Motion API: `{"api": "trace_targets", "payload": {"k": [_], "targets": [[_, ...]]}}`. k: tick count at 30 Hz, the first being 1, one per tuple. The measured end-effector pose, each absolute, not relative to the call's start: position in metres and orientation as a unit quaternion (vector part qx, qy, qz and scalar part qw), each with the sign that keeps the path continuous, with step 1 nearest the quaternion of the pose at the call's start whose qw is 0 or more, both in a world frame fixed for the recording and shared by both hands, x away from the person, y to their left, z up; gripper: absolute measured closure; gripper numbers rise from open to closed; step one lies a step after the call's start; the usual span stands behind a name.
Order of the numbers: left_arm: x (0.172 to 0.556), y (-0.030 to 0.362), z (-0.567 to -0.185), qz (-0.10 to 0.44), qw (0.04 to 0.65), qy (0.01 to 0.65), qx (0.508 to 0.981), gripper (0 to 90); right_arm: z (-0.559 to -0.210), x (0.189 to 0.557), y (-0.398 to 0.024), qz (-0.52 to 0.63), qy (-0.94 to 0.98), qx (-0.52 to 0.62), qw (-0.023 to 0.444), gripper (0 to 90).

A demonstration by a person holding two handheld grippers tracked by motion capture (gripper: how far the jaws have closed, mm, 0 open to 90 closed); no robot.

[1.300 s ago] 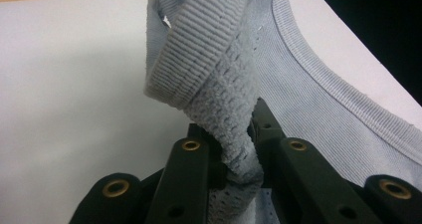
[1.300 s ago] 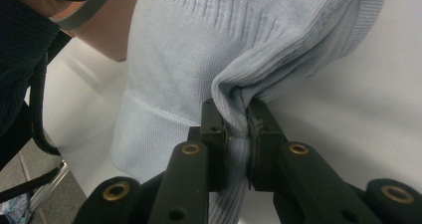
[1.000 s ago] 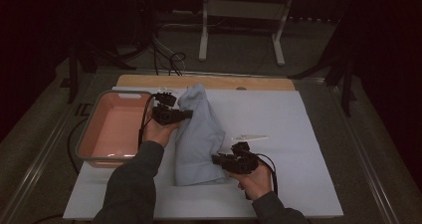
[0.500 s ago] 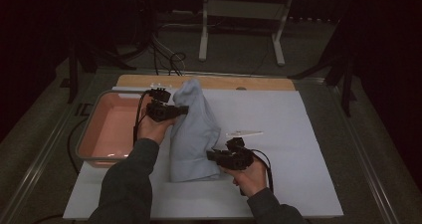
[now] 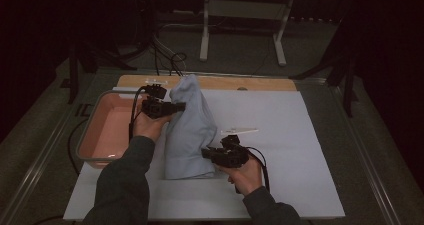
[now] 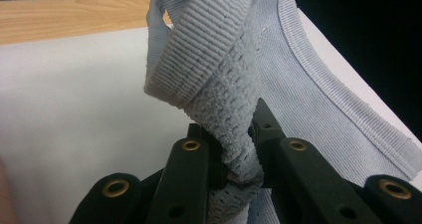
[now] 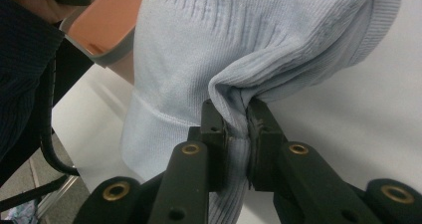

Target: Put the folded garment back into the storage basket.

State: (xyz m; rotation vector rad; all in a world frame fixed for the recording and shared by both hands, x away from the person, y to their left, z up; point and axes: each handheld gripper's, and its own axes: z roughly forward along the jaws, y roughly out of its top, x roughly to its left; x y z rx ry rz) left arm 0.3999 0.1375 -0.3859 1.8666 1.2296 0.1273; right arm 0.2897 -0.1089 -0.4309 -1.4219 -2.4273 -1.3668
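Folding of the pale blue knit garment (image 5: 187, 130) looks underway, not finished. Left gripper (image 5: 176, 106) has its jaws clenched on a ribbed edge at the far end; right gripper (image 5: 206, 154) pinches a bunched fold at the near right side. The garment lies lengthwise on the white tabletop (image 5: 280, 135), far end lifted and humped, just beside the pink tray (image 5: 100, 130). Judgement: both grips secured; laying flat, smoothing and final folds remain

Before me: pale blue ribbed sweater (image 5: 189, 127) — black grippers, white sheet (image 5: 280, 145), salmon-pink tub (image 5: 107, 130) — grey rim.
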Motion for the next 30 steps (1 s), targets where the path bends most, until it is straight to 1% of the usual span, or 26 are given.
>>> {"api": "trace_targets", "payload": {"k": [6, 15, 30], "targets": [[0.401, 0.144, -0.380, 0.055, 0.434, 0.491, 0.753, 82.4, -0.427, 0.292, -0.103, -0.441, -0.776, -0.452, 0.008, 80.7], [0.403, 0.154, -0.367, 0.052, 0.450, 0.495, 0.741, 82.4, -0.418, 0.295, -0.095, -0.450, -0.774, -0.446, 0.005, 80.7], [0.409, 0.165, -0.354, 0.058, 0.449, 0.498, 0.739, 82.4, -0.405, 0.304, -0.078, -0.456, -0.773, -0.442, 0.006, 80.7]]}}
